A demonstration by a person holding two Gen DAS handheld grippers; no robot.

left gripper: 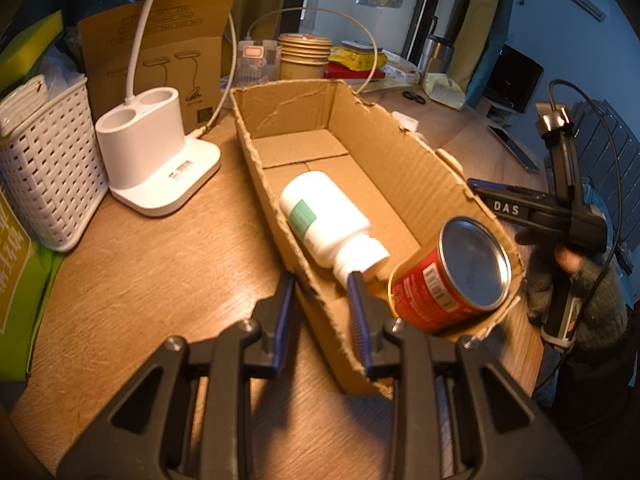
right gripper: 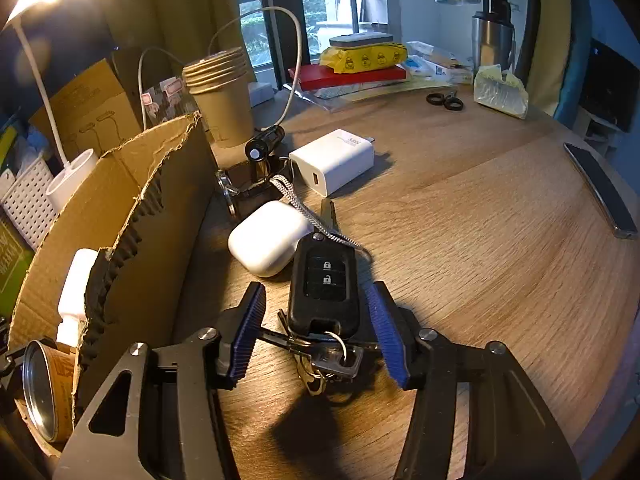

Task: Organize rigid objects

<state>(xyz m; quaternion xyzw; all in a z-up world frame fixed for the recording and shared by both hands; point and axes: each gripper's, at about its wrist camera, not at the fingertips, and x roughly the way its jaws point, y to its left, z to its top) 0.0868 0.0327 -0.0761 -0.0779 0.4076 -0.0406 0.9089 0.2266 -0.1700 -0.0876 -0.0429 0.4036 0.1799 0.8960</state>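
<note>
Cardboard hides much of what lies inside the box (left gripper: 352, 120): in the right wrist view only a sliver of the white bottle (right gripper: 74, 292) and part of the tin can (right gripper: 44, 392) are seen past the torn wall (right gripper: 132, 240), and the can's label is too blurred to be read. The keys under the car key fob (right gripper: 322, 288) are partly covered by it, so their number cannot be told.

The left hand-held gripper (left gripper: 320, 312) is seen straddling the near wall of the box, one blue finger outside and one inside, just beside the bottle's cap (left gripper: 360, 258). The jaws are parted only narrowly; whether the cardboard is actually pinched cannot be told. The right hand-held gripper (right gripper: 320, 332) is held wide open on either side of the fob, which lies flat on the table (right gripper: 480, 240) between the pads without being touched by them.

One white bottle (left gripper: 320, 216) is laid on its side in the box, and one red tin can (left gripper: 448, 276) is tilted at the box's near end, its metal base turned up. Outside the box, one white earbud case (right gripper: 268, 236), one white charger (right gripper: 334, 160) and one small black flashlight (right gripper: 264, 142) are counted just beside the fob. One stack of paper cups (right gripper: 220, 92) is set behind them.
</note>
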